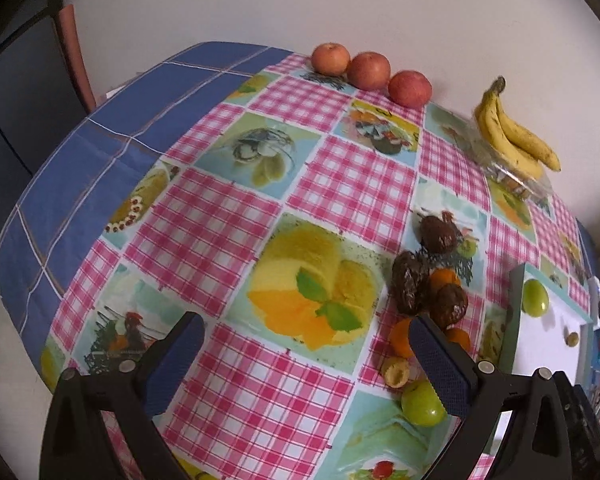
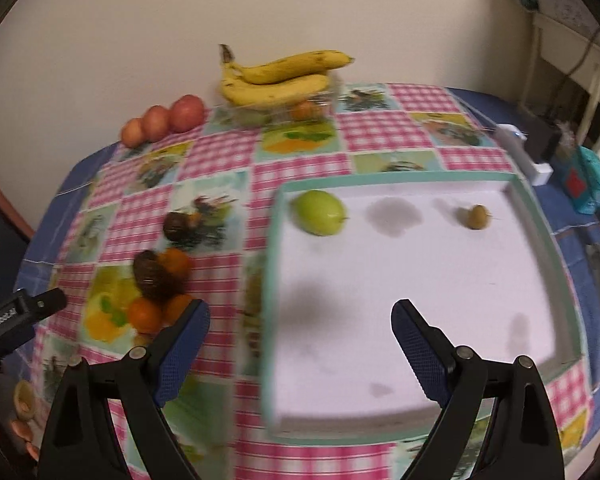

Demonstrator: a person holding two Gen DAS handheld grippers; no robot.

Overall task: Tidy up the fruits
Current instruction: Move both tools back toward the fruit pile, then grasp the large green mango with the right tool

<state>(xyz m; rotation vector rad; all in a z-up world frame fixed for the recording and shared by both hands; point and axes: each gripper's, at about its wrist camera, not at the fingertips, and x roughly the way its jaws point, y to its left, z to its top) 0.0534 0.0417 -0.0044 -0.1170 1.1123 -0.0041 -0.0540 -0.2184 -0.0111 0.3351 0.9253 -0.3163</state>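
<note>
Sorting under way: left gripper (image 1: 304, 356) hangs with fingers spread and empty beside the loose fruit cluster (image 1: 428, 292); right gripper (image 2: 300, 344), likewise spread and empty, hovers over the white tray (image 2: 548, 240), which holds one green fruit (image 2: 320, 212). Next: a gentle grasp from the cluster.

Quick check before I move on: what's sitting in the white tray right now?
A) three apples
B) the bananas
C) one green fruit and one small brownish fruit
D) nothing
C: in the right wrist view the white tray holds only a green fruit near its far left corner and a small brownish fruit further right.
</note>
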